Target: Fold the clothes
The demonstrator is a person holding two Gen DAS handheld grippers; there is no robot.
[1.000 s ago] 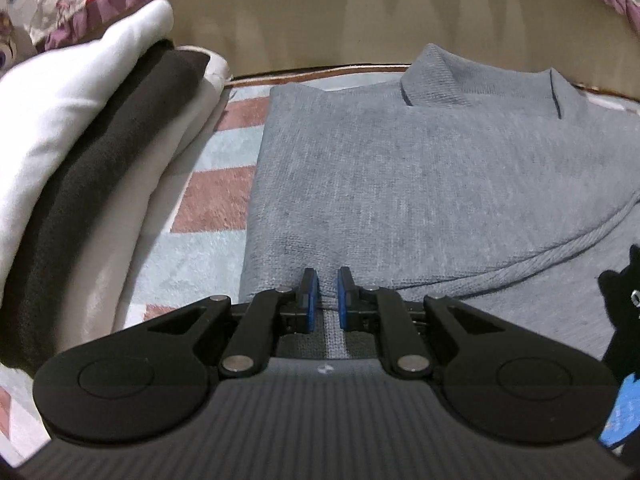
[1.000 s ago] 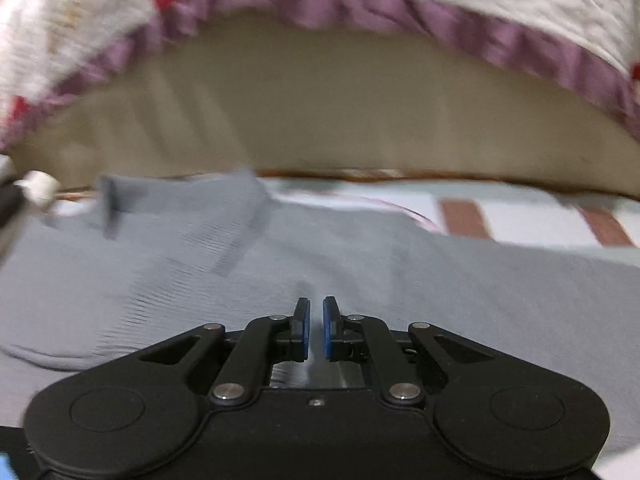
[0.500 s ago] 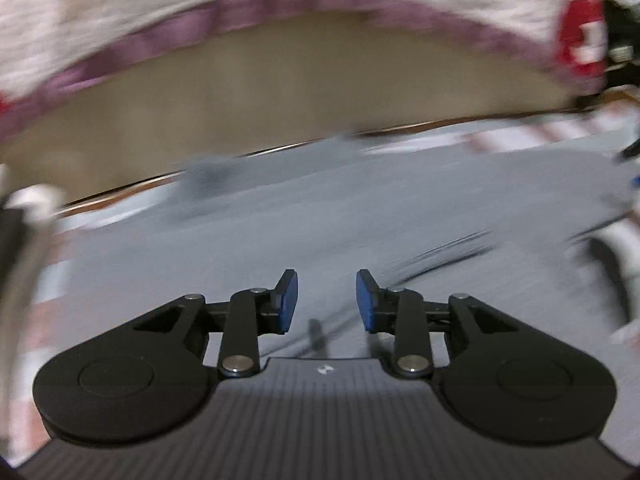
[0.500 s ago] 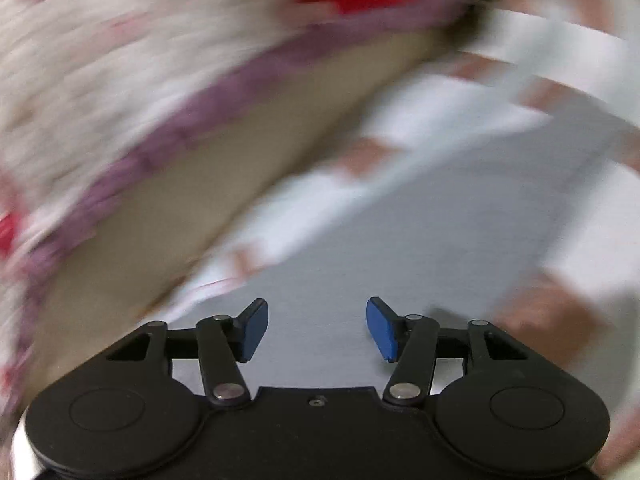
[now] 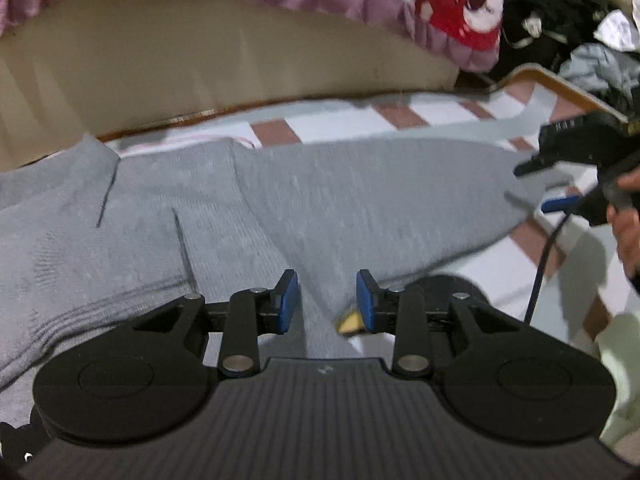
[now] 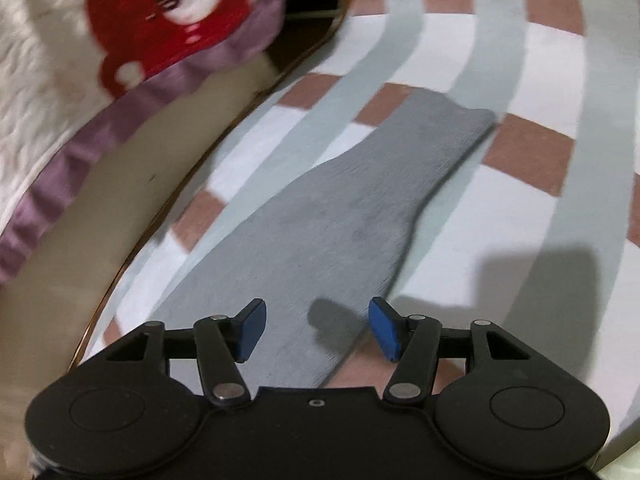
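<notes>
One grey sweater (image 5: 168, 216) lies flat on the checked cloth (image 6: 532, 80), and two grippers work over it. The left gripper (image 5: 327, 300) hovers above the spot where the sleeve (image 6: 328, 220) joins the body, jaws released with a moderate gap, holding nothing. The right gripper (image 6: 317, 328) hangs over the sleeve's near part, jaws spread wider, also empty. The sleeve's long axis runs away from the body, cuff pointing to the cloth's far corner. A frilled quilt (image 5: 404, 8) hangs behind.

The grey sweater (image 5: 168, 216) runs off the left edge (hem hidden by the gripper body).
</notes>
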